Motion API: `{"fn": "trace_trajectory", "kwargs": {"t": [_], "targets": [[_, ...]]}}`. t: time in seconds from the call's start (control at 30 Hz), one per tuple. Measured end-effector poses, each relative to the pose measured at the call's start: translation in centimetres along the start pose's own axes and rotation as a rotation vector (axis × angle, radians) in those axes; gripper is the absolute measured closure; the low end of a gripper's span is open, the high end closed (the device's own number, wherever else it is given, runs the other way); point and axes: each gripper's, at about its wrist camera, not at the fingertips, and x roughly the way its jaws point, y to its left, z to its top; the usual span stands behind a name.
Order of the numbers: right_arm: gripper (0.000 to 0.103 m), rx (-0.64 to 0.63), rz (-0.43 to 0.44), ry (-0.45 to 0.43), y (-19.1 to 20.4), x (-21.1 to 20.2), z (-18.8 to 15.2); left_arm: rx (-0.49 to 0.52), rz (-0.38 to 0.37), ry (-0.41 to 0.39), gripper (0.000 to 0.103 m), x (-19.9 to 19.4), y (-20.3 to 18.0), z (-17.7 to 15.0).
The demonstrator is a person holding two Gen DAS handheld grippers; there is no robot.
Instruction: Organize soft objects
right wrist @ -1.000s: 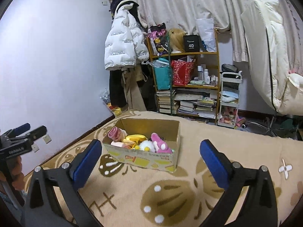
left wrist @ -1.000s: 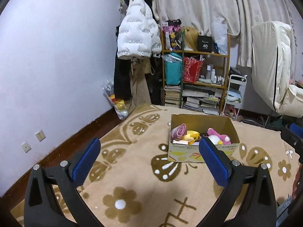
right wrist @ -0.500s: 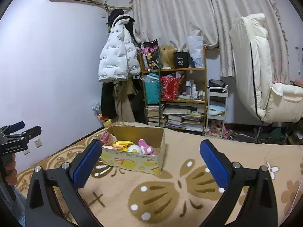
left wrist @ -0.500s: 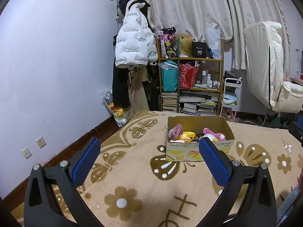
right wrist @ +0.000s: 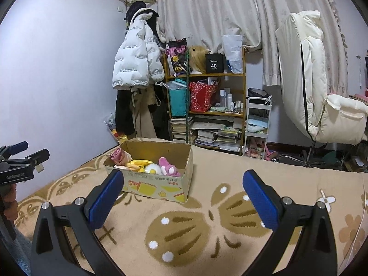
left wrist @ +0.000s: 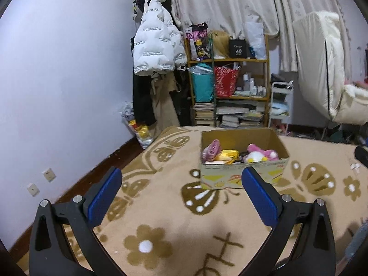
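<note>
Left gripper (left wrist: pixel 181 179) and right gripper (right wrist: pixel 182 181) both hung empty above the tan blanket (right wrist: pixel 207 225) with jaws spread wide, while the cardboard box (right wrist: pixel 158 181), well ahead of them, held a pink plush toy (right wrist: pixel 169 168) among other soft items.

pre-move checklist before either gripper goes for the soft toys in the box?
1. Left gripper open, nothing held: ok.
2. Right gripper open, nothing held: ok.
3. Cardboard box upright on the blanket, top open: ok.
4. Pink plush toy exposed on top, reachable from above: ok.
5. Path across the blanket to the box free of obstacles: ok.
6. What lies under the top layer in the box: cannot tell.
</note>
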Motion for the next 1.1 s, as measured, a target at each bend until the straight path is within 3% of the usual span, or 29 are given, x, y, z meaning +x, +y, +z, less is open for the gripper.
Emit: {"fn": "trace_trajectory", "kwargs": {"t": [1.1], "targets": [[0.000,-0.006,-0.008,0.027,0.2,1.0,-0.9,0.005,-0.025,0.050,0.001,0.8,0.2,-0.1]]}}
